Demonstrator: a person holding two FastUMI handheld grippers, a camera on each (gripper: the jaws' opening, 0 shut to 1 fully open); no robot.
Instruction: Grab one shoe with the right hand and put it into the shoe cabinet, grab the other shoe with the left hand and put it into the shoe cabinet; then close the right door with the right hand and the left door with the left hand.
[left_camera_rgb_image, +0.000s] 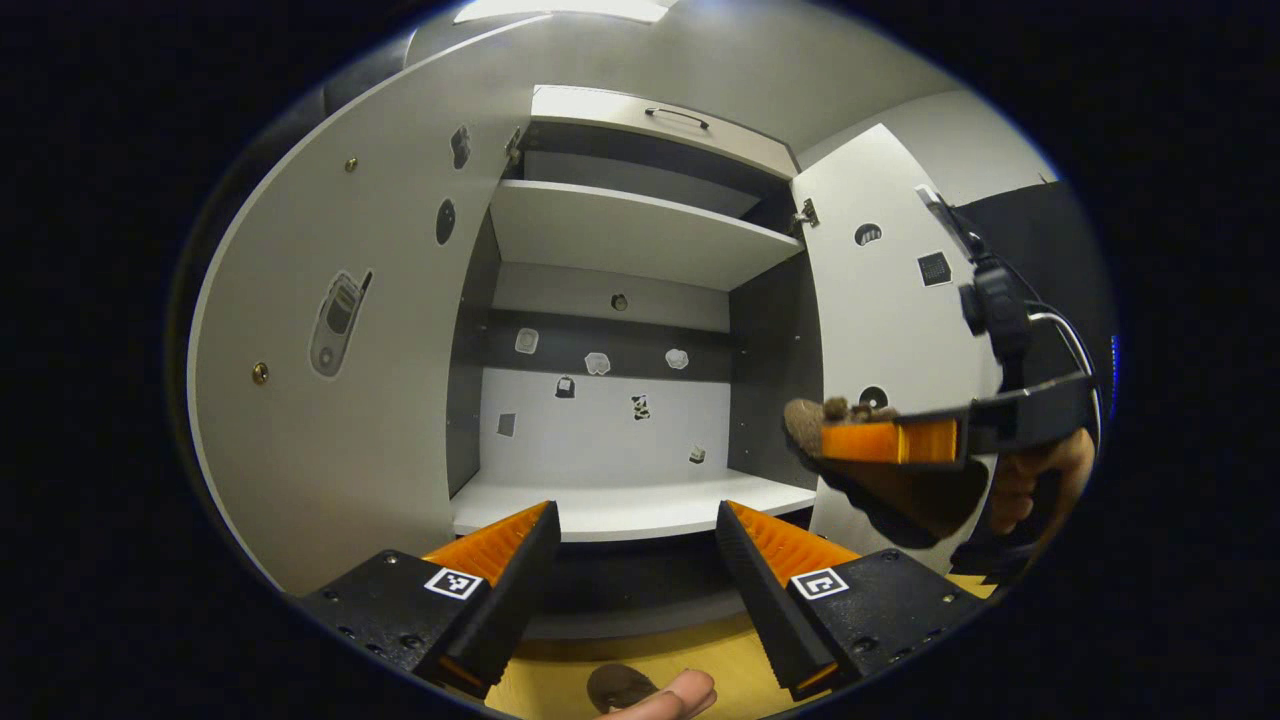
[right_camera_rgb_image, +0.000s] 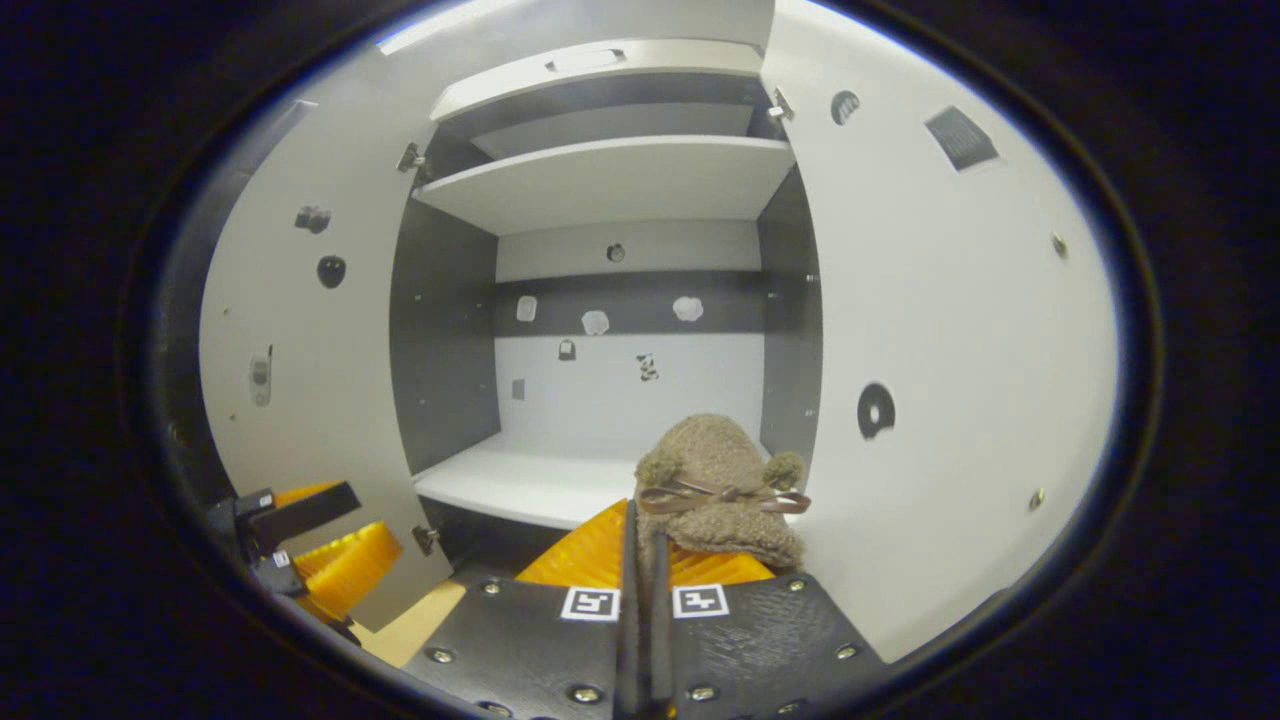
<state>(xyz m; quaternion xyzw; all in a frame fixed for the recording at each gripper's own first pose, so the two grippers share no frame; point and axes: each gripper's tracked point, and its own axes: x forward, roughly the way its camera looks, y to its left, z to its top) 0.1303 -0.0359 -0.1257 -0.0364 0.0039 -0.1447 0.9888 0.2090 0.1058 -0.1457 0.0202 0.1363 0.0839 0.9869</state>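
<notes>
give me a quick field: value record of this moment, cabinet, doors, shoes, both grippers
cabinet: white shoe cabinet with dark grey inner walls, in front of both grippers
doors: left door and right door both open
lower shelf: white lower shelf, no shoe on it yet
shoe in hand: fuzzy brown shoe with a ribbon bow, held up in front of the opening, near the right door
right gripper: right gripper shut on the brown shoe
left gripper: left gripper open, holding nothing, pointed at the lower shelf
second shoe: a dark shape on the wooden floor under the left gripper, too cropped to tell
</notes>
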